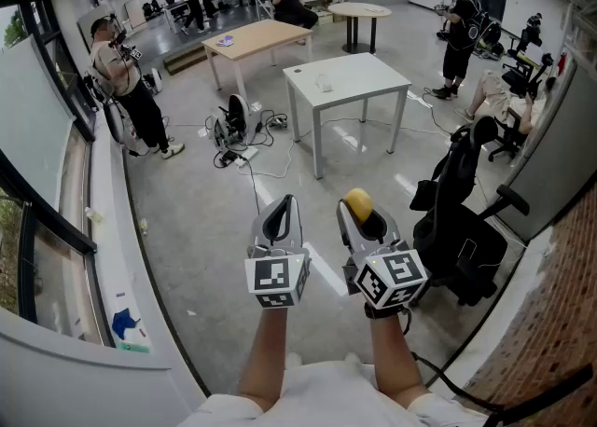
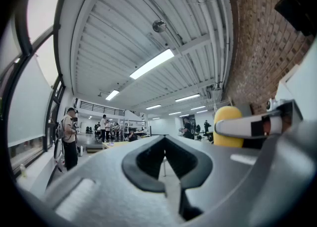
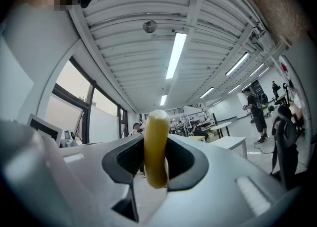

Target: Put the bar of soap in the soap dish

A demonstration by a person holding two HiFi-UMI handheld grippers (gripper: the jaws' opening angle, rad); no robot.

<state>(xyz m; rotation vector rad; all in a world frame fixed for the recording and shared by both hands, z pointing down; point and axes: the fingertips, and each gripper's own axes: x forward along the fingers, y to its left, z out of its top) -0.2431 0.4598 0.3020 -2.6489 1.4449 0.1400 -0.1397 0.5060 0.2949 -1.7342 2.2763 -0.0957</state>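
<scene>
One grey floor (image 1: 210, 220) fills most of the head view. A white table (image 1: 347, 78) stands on it well ahead of the person, and a black office chair (image 1: 464, 229) is nearer, at right. Both grippers are held side by side, pointing forward. Left gripper (image 1: 279, 209): jaws together, nothing between them. Right gripper (image 1: 361, 214): jaws clamped on the yellow bar of soap (image 1: 358, 199), which stands on edge, its rounded top protruding above them.
</scene>
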